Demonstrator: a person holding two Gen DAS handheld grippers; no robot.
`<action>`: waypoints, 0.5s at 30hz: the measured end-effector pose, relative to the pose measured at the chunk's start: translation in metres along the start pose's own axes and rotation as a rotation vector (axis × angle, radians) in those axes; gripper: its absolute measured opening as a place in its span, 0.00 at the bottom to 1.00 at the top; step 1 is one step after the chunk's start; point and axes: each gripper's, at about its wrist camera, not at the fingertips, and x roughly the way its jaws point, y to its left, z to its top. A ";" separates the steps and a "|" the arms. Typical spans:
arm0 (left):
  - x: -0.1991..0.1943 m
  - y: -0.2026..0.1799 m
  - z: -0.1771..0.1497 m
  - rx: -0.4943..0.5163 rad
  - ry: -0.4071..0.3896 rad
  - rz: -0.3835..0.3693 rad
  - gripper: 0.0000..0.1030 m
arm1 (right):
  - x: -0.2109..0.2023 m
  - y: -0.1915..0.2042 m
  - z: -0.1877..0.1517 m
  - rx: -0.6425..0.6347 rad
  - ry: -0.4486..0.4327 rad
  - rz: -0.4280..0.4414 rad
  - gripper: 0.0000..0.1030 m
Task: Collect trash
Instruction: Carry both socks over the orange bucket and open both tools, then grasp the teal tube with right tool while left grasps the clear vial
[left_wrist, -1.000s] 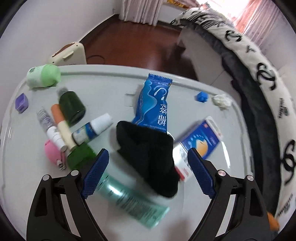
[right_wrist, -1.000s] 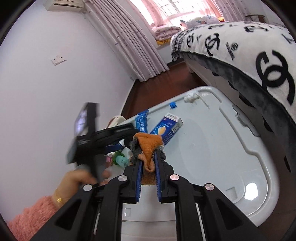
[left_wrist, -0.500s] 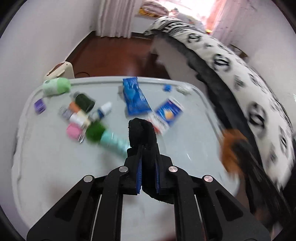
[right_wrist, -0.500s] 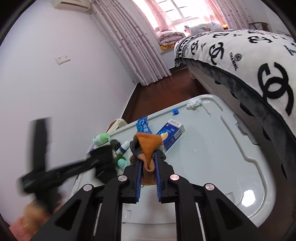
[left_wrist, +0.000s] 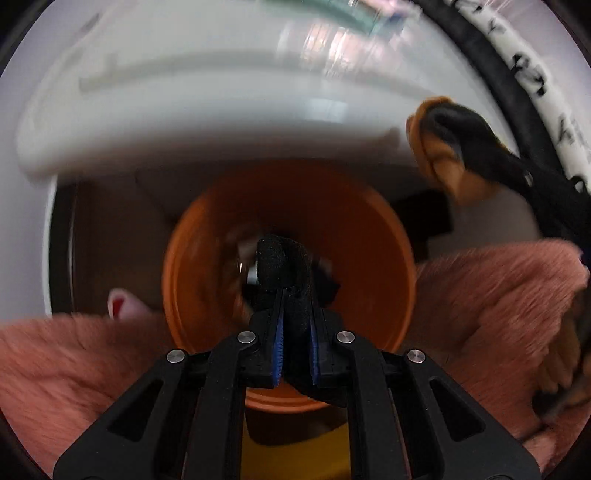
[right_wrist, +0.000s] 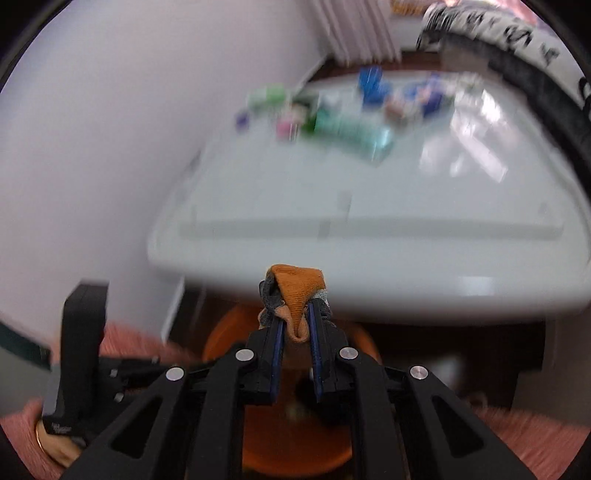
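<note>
My left gripper (left_wrist: 295, 314) is shut on a black sock (left_wrist: 282, 266) and holds it over the mouth of an orange bin (left_wrist: 373, 236) on the floor below the table edge. My right gripper (right_wrist: 295, 314) is shut on an orange and grey sock (right_wrist: 297, 286), just off the table's near edge and above the orange bin (right_wrist: 225, 332). The orange sock also shows at the right in the left wrist view (left_wrist: 436, 155). Blurred trash items (right_wrist: 343, 129) lie far back on the white table (right_wrist: 369, 206).
The white table's edge (left_wrist: 184, 140) hangs over the bin. Pink fuzzy sleeves (left_wrist: 498, 295) sit on both sides of the bin. The bed with a black and white cover (right_wrist: 535, 55) is at the right. A white wall (right_wrist: 92, 129) is at the left.
My left gripper shut on the black sock, lifted it off the table and swung down over the orange bin. My right gripper moved down toward the bin with the orange sock.
</note>
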 end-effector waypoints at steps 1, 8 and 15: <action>0.007 0.001 -0.002 0.001 0.013 0.013 0.10 | 0.010 0.005 -0.010 -0.011 0.046 -0.024 0.13; 0.025 0.015 -0.009 -0.073 0.051 0.066 0.51 | 0.049 -0.001 -0.033 0.015 0.200 -0.142 0.61; 0.004 0.024 0.000 -0.104 -0.030 0.064 0.69 | 0.046 -0.008 -0.033 0.042 0.160 -0.173 0.66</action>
